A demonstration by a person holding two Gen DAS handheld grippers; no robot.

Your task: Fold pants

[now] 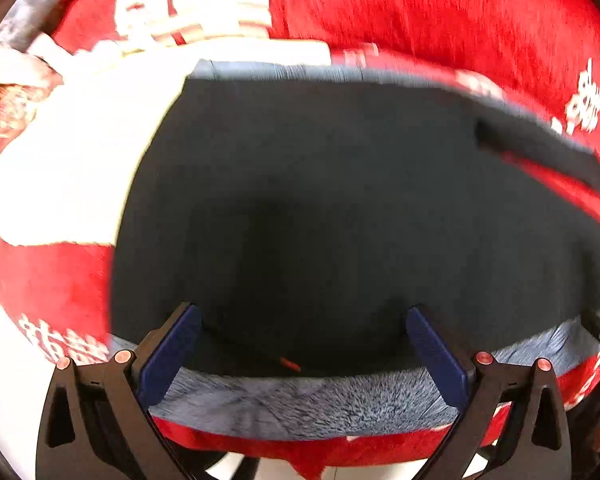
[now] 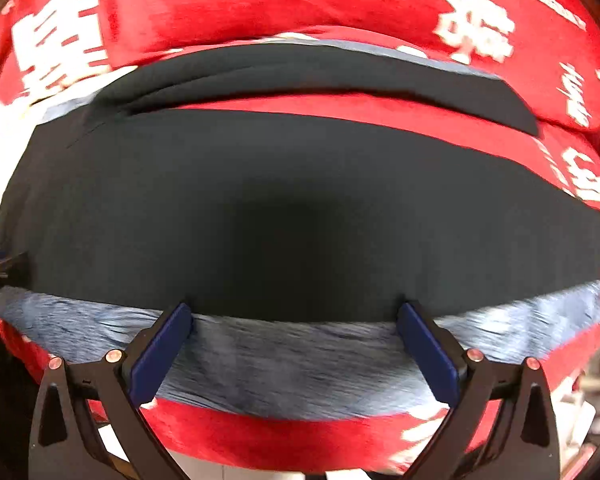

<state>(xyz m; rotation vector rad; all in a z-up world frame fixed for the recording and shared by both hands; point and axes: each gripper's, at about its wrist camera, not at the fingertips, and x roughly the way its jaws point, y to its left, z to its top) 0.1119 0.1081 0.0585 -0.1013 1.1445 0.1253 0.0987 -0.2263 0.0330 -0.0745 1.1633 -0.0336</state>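
The dark pants lie flat on the red blanket, and the left hand-held gripper and right hand-held gripper hover released over the near edge — likely about to pinch it for a fold.

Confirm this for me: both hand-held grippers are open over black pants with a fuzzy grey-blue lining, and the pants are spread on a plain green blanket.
One detail is wrong: the blanket is red with white lettering, not plain green, as the right wrist view shows. The rest holds: the left hand-held gripper and right hand-held gripper are both open over the black pants, whose fuzzy grey-blue lining shows along the near edge.
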